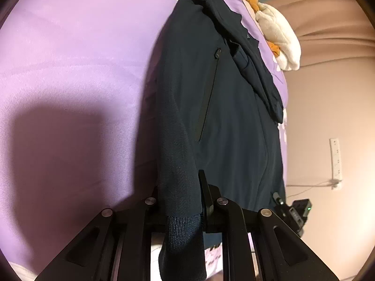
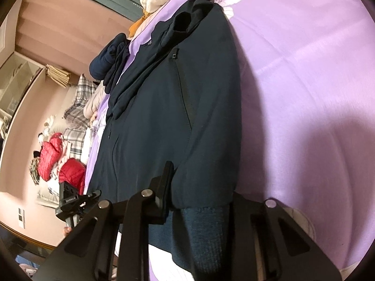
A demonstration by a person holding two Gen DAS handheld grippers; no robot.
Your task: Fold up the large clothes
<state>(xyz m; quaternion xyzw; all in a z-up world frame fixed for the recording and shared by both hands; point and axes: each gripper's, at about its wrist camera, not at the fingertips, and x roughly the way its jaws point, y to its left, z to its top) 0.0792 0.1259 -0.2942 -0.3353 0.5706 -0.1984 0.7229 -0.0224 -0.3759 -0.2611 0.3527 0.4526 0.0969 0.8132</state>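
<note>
My left gripper (image 1: 181, 201) and right gripper (image 2: 201, 201) each pinch the navy jacket's (image 1: 225, 107) ribbed hem; uneven lifting could slip it, spoiling the fold.

Left wrist view: I look from the near edge of the purple bedsheet (image 1: 70, 75) down along the navy jacket (image 1: 225, 117), very close. Right wrist view: same hem end, same facing, equally close. Both share the jacket (image 2: 178, 98), the sheet (image 2: 304, 82) and the far-edge plush toy (image 1: 279, 35).
</note>
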